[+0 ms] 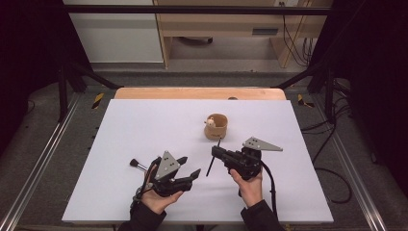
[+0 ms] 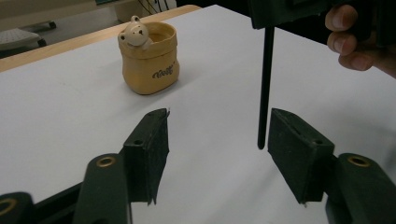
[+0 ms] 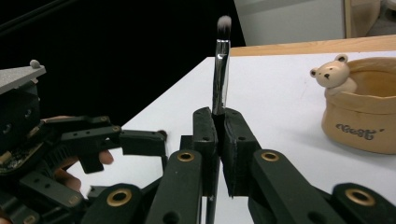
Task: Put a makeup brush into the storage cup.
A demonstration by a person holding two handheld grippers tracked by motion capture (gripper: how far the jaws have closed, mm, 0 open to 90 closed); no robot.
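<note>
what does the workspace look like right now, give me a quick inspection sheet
surface: white board on a wooden table.
job's things: tan bear pot upright, apart from both claws; thin makeup brush held bristles up.
clutter: second brush lying beside the left claw.
grippers: left claw open, holding nothing; right claw shut on the makeup brush.
cables: black cable trailing from the right claw; more on the floor at right.
surroundings: dark frame, wooden furniture behind.

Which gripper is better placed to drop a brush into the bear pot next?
Right. The right gripper is shut on a brush close to the bear pot; the left gripper is open and farther off.
</note>
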